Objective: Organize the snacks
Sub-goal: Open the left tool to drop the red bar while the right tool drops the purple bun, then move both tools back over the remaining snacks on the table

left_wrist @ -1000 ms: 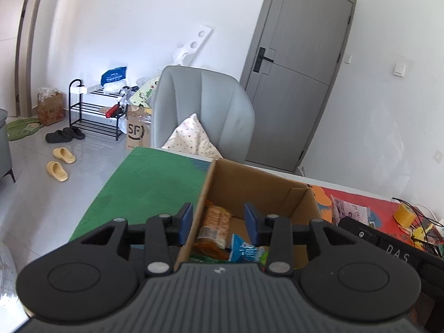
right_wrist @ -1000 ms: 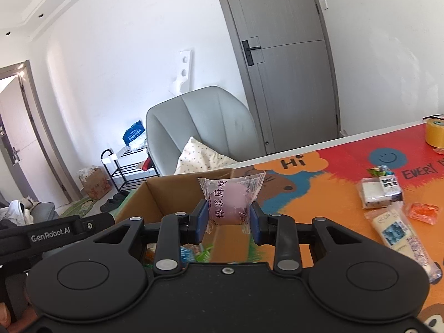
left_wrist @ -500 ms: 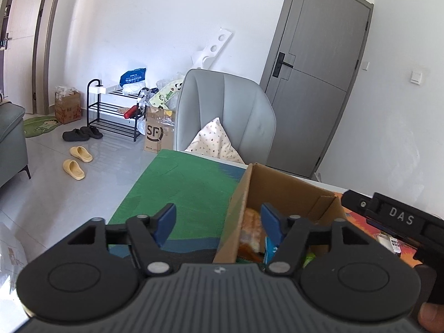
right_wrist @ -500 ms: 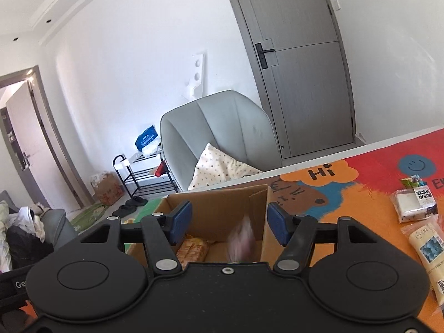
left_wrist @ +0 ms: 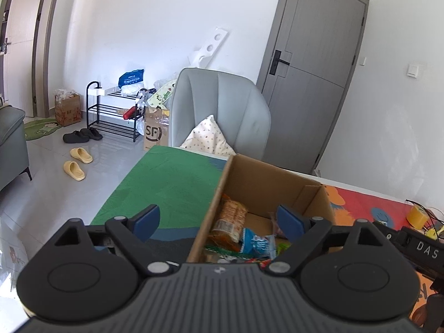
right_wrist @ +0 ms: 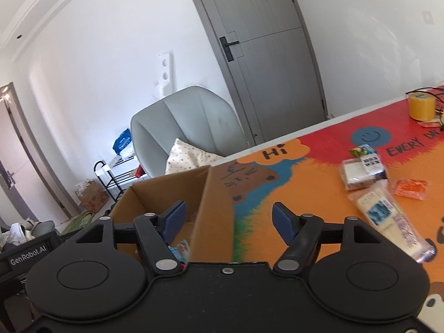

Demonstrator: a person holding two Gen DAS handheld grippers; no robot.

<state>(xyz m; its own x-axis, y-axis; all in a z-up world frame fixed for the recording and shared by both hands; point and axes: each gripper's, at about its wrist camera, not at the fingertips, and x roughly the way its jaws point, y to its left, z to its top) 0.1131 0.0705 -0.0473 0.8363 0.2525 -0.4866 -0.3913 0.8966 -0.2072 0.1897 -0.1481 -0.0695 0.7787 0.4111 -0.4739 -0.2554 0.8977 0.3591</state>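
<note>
Cardboard box (right_wrist: 166, 194) loaded, my right tool (right_wrist: 226, 217) and left tool (left_wrist: 219, 220) just spread empty; next, wrapped snacks (right_wrist: 363, 170) at two o'clock.

left tool (left_wrist: 217, 223): black, blue pads | right tool (right_wrist: 228, 219): black, blue pads, silver screws

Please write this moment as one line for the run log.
stage: after drop | left gripper: open, jaws just opened, empty | right gripper: open, jaws just opened, empty | cardboard box: holds snacks
</note>
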